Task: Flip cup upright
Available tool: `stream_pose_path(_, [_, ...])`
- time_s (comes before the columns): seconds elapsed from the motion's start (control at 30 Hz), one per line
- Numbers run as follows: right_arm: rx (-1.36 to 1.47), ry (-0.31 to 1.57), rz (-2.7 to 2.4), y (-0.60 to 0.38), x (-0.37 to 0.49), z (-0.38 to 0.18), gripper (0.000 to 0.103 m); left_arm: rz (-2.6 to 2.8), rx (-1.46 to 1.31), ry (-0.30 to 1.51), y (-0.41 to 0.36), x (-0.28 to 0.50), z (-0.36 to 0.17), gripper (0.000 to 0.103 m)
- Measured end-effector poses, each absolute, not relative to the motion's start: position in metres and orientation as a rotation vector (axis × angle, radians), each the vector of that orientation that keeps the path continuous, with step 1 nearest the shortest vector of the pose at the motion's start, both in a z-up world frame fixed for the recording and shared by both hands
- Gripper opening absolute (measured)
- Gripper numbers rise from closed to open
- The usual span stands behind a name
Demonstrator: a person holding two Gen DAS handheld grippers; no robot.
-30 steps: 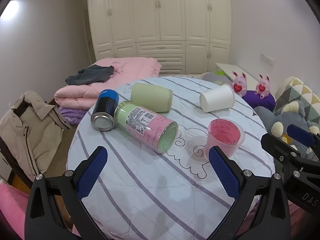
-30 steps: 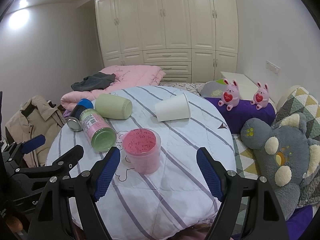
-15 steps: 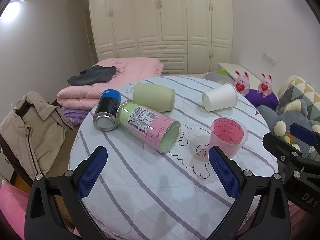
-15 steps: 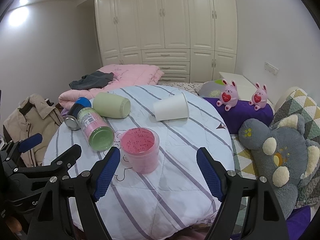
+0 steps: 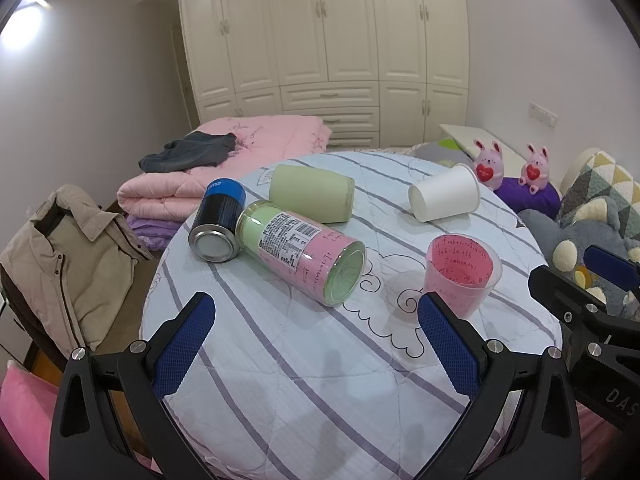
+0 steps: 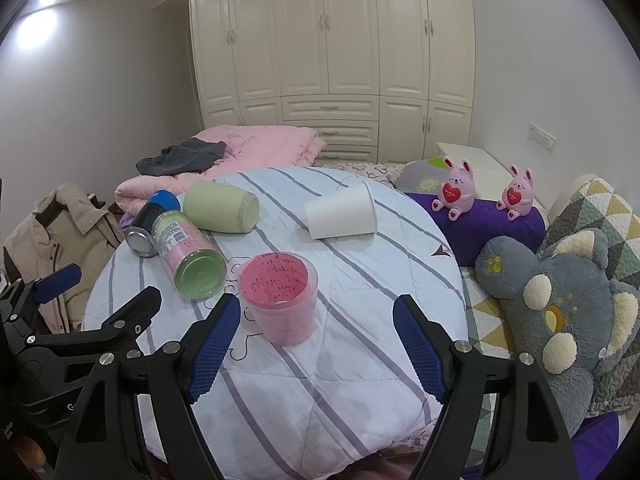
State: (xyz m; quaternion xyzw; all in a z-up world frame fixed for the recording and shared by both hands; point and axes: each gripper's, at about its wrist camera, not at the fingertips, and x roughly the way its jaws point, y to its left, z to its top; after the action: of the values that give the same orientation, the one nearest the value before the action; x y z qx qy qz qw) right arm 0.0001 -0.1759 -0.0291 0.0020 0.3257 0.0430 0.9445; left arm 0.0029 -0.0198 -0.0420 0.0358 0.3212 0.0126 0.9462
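Round worktop (image 5: pixel 360 380) under a striped quilted cover, carrying five vessels. Upright near the front edge: pink translucent cup (image 6: pixel 280 300), mouth up, handwritten dark figures on its inner wall, too small to read. On their sides: white paper cup (image 6: pixel 342 216) toward the far edge, mouth turned toward the plush toys; pale green cup (image 6: pixel 222 212) at the left rear; pink-and-green jar (image 5: pixel 300 252) with a printed label and barcode, text not legible; dark can with blue cap (image 5: pixel 218 220), touching the jar, white lettering on the cap unreadable. Left gripper (image 5: pixel 316 344) spread wide and empty, held low before the jar and the pink cup. Right gripper (image 6: pixel 316 344) likewise parted, grasping nothing, framing the pink cup just ahead. Probably poised this way for an approach or a retreat; which cup meant by the task, not settled. Partial "DAS" marking on the neighbouring tool body in the left wrist view.
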Motion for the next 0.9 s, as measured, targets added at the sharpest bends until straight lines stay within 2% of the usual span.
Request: stream_pose_path(0.9, [-0.021, 0.700, 0.061, -0.1722, 0.0083, -0.0356, 0.080, 0.022, 0.078, 0.644, -0.0196, 0.0045, -0.0420, 0.102])
